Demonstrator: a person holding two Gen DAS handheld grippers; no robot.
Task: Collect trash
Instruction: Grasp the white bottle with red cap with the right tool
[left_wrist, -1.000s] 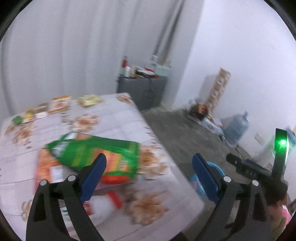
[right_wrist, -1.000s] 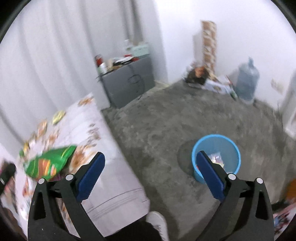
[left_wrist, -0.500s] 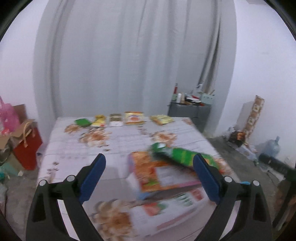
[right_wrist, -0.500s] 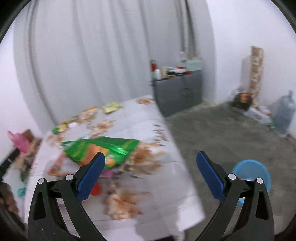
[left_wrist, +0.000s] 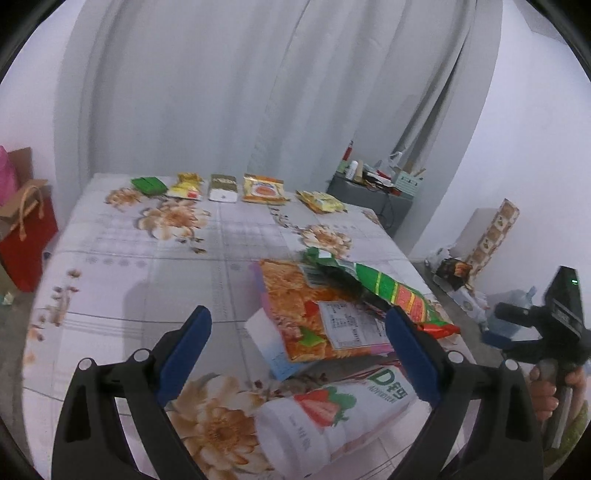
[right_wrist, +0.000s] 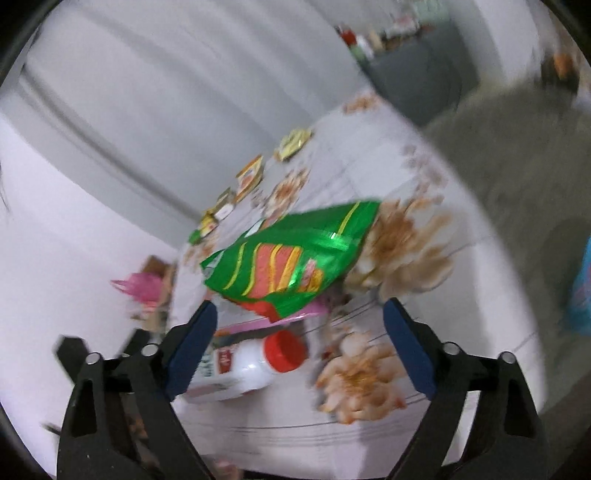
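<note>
the trash sits in a heap near the front corner of the table with the flowery white cloth (left_wrist: 155, 258), likely so both tongs can reach it. a shiny green snack bag (right_wrist: 295, 254) lies on top of a flat orange noodle packet (left_wrist: 314, 317). a white plastic bottle with a red cap (right_wrist: 255, 363) lies on its side in front of the packet. more small packets line the table's far edge.

the left gripper (left_wrist: 299, 350) is wide open over the heap and touches nothing. the right gripper (right_wrist: 299, 339) has just been closing a little. its jaws are wide apart, with the bottle's cap end between them but not squeezed.
</note>
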